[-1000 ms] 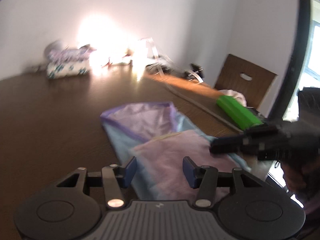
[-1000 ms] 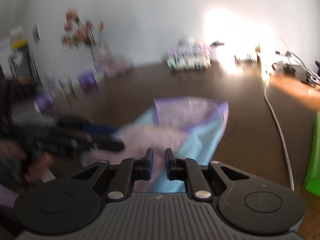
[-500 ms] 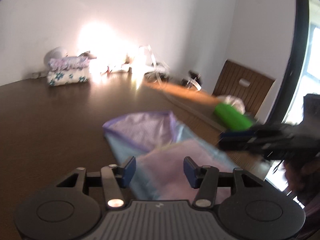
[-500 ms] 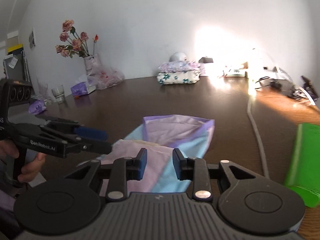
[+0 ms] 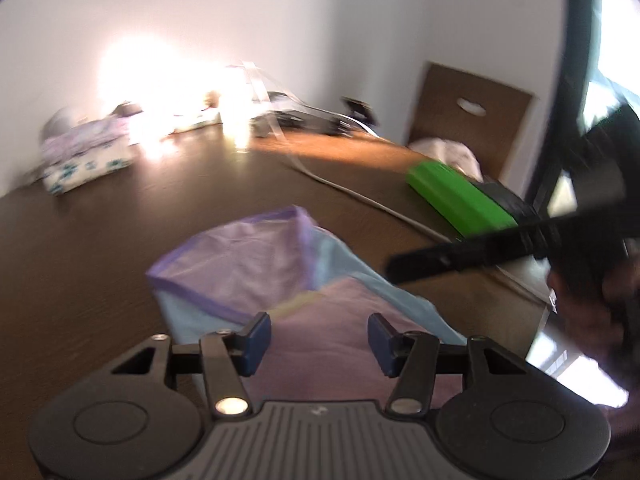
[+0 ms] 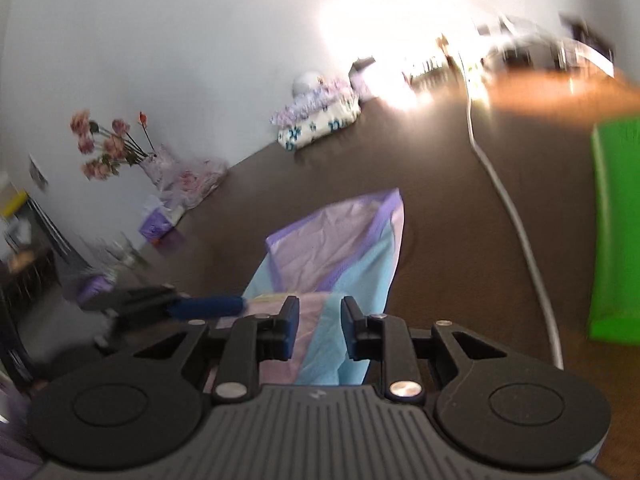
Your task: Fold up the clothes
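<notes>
A light blue and lilac garment (image 5: 260,264) with purple trim lies partly folded on the dark brown table (image 5: 80,280). My left gripper (image 5: 318,338) hangs open just above its near lilac part, with nothing between the pads. My right gripper (image 6: 320,322) stands over the garment's (image 6: 340,248) blue near edge. Its jaws are closing, a narrow gap remains, and the cloth shows below the gap without being pinched. Each gripper appears in the other's view: the right one's black fingers (image 5: 460,256) at the right, the left one's blue pad (image 6: 208,306) at the left.
A green box (image 5: 456,196) lies at the table's right edge, with a white cable (image 6: 516,220) running beside it. A folded floral stack (image 6: 320,120) sits at the far side. A vase of flowers (image 6: 116,148) stands far left. A wooden chair (image 5: 472,120) stands behind the box.
The right gripper's jaws have gone from nearly shut to a clear gap. Both wrist views have rolled and shifted sideways. The garment has stayed in place on the table.
</notes>
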### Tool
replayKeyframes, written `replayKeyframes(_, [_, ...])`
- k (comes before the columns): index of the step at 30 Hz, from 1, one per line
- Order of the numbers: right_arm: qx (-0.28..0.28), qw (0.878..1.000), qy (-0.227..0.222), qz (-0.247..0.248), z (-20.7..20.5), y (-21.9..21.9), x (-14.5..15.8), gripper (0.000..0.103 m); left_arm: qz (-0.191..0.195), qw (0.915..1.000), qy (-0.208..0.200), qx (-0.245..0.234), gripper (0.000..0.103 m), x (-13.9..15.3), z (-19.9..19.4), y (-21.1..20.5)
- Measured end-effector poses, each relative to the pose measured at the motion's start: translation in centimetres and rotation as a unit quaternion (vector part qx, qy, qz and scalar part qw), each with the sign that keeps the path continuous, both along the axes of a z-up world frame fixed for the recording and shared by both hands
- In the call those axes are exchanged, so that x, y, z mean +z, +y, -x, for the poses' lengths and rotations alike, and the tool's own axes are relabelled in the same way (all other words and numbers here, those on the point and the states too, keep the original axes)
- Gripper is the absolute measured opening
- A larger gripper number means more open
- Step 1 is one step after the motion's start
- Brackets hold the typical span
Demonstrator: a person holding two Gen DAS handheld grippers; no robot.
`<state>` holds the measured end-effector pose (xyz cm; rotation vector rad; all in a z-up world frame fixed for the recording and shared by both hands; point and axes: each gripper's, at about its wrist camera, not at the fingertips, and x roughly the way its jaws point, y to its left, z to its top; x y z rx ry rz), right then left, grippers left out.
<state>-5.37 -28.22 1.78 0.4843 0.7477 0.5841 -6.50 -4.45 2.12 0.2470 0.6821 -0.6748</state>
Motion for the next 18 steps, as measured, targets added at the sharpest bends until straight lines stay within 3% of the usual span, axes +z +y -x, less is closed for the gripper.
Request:
replayKeyframes(7, [0.013, 0.997, 0.063, -0.052, -1.3, 0.3, -2.3, 0.023, 0.002, 1.0000, 0.003, -0.005, 0.054, -1.1, 0.1, 0.4])
replayKeyframes(9, [0.007, 0.996, 0.067, -0.065, -1.7, 0.5, -2.6, 0.010, 0.002, 1.0000, 0.006, -0.006, 0.054, -1.2, 0.1, 0.5])
replayKeyframes(11, [-0.010, 0.995, 0.072, -0.065, -2.2, 0.3, -3.0, 0.005, -0.004, 1.0000, 0.002, -0.009, 0.054, -1.2, 0.2, 0.3])
replayKeyframes(14, [-0.015, 0.995, 0.068, -0.073, -2.2, 0.2, -3.2, 0.004, -0.001, 1.0000, 0.005, -0.006, 0.054, -1.2, 0.2, 0.3])
replayKeyframes(18, [-0.040, 0.997, 0.035, -0.050, -1.8, 0.3, -2.5, 0.001, 0.001, 1.0000, 0.008, -0.002, 0.055, -1.1, 0.2, 0.2])
